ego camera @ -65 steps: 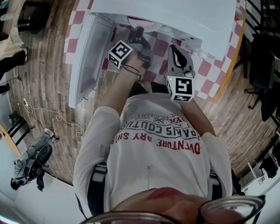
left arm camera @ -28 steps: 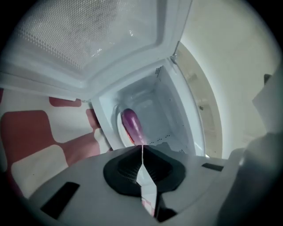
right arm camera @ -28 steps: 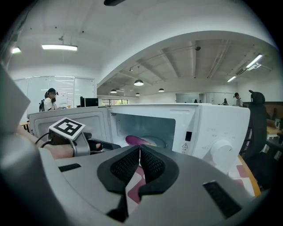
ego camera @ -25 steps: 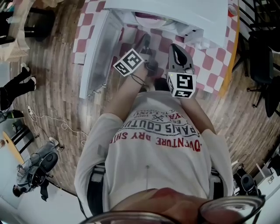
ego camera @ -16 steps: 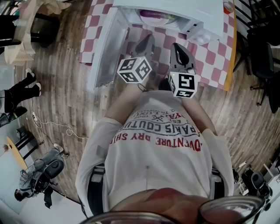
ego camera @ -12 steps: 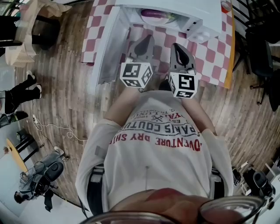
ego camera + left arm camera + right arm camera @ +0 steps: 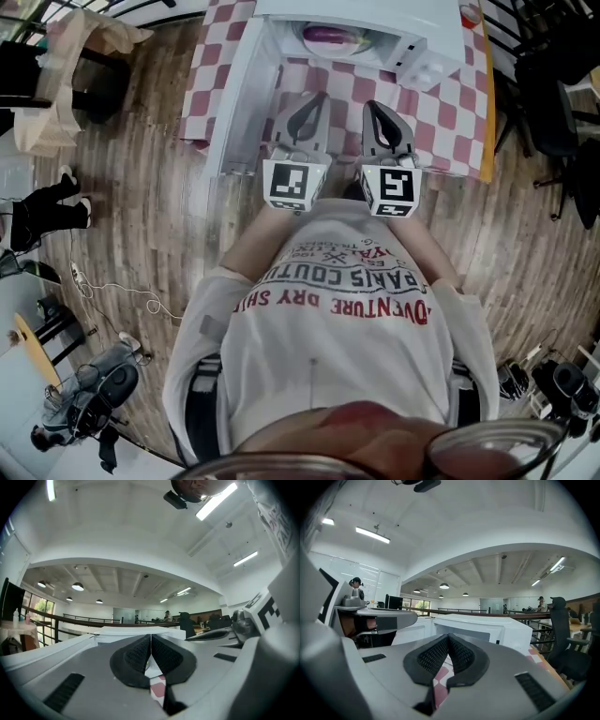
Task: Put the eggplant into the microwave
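Observation:
The purple eggplant (image 7: 326,35) lies on the plate inside the white microwave (image 7: 394,23), whose door (image 7: 239,94) hangs open to the left. Both grippers are held level in front of the opening, side by side and close to the person's chest. My left gripper (image 7: 317,97) is shut with nothing between its pads (image 7: 140,653). My right gripper (image 7: 374,106) is shut and empty too, pads (image 7: 459,654) pressed together. The right gripper view looks at the microwave (image 7: 487,627) and its open cavity, with the left gripper (image 7: 377,617) at its left edge.
The microwave stands on a table with a pink and white checked cloth (image 7: 450,117). A small white object (image 7: 433,67) lies by the microwave's right corner. Dark office chairs (image 7: 553,103) stand to the right, over a wooden floor (image 7: 122,187).
Both grippers have drawn back from the microwave toward the person and risen. The left gripper has rolled so its marker cube faces up. The eggplant has stayed inside.

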